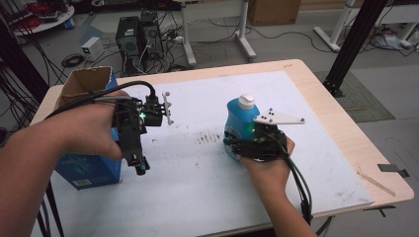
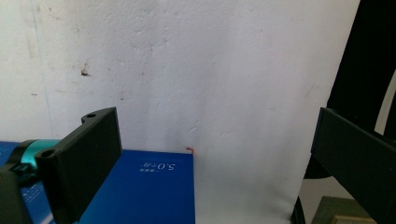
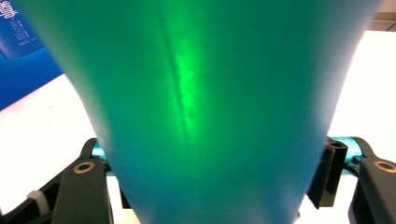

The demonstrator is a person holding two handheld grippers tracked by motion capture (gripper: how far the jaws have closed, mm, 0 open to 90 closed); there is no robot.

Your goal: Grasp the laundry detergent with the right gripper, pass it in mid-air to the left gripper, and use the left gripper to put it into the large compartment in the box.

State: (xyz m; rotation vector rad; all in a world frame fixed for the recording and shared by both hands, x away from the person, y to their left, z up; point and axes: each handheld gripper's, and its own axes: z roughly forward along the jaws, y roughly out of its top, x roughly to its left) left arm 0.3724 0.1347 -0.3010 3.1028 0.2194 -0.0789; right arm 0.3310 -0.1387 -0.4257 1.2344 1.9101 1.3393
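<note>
Both tools differed: my right tool (image 1: 231, 144) gripped the slick, weighty blue bottle (image 1: 239, 121) low on its body; left tool (image 2: 210, 158) gaped wide

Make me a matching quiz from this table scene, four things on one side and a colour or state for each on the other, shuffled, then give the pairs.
Things:
1. bottle
2. bottle cap
3. box
4. left hand-held gripper

Colours or states:
A. white
B. jaws wide apart, nothing between them
C. open-topped, dark blue sides
D. light blue, standing between the jaws of the right hand-held gripper

Pairs: 1-D, 2-A, 3-C, 4-B
</note>
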